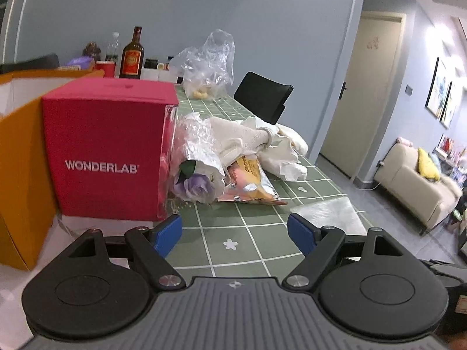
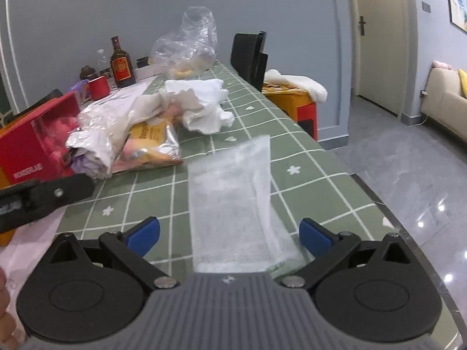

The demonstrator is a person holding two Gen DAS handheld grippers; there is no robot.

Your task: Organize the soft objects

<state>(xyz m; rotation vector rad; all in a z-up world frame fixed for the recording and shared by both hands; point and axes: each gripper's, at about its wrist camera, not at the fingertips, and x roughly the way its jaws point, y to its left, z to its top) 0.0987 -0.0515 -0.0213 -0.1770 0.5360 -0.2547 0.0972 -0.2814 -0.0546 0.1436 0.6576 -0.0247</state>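
Two claws spread (blue-tipped), left claw, right claw, clear pouch

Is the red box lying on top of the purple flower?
No, the red box stands on the table beside the purple flower, which lies against its side.

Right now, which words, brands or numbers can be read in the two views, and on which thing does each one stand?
"WONDERLAB": white letters on the front of the red box.
Snack bag: dark print along its yellow part, too blurred to read.
Brown bottle: red and gold label, too small to read.
Clear plastic pouch: small green print at its near corner, unreadable.
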